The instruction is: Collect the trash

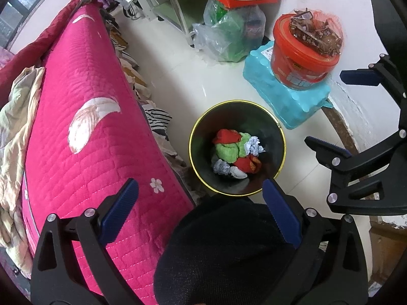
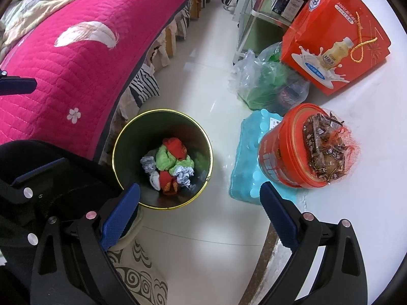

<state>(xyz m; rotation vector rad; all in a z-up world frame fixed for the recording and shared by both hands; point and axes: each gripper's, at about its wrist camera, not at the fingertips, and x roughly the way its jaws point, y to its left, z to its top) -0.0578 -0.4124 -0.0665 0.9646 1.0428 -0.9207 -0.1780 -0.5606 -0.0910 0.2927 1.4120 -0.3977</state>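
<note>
My left gripper and right gripper both gape wide, holding nothing; centre frame, bin holds crumpled trash, bed upper left.

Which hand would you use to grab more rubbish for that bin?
Neither clearly. The left tongs and right tongs both hang open and empty above the bin, which already holds crumpled trash. No loose rubbish shows on the floor; perhaps right, over open floor.

Round dark bin with yellow rim, upright on pale floor, crumpled trash inside: red wrappers at 12 and 5 o'clock, green centre, grey-white paper balls at 3 and 7
</note>
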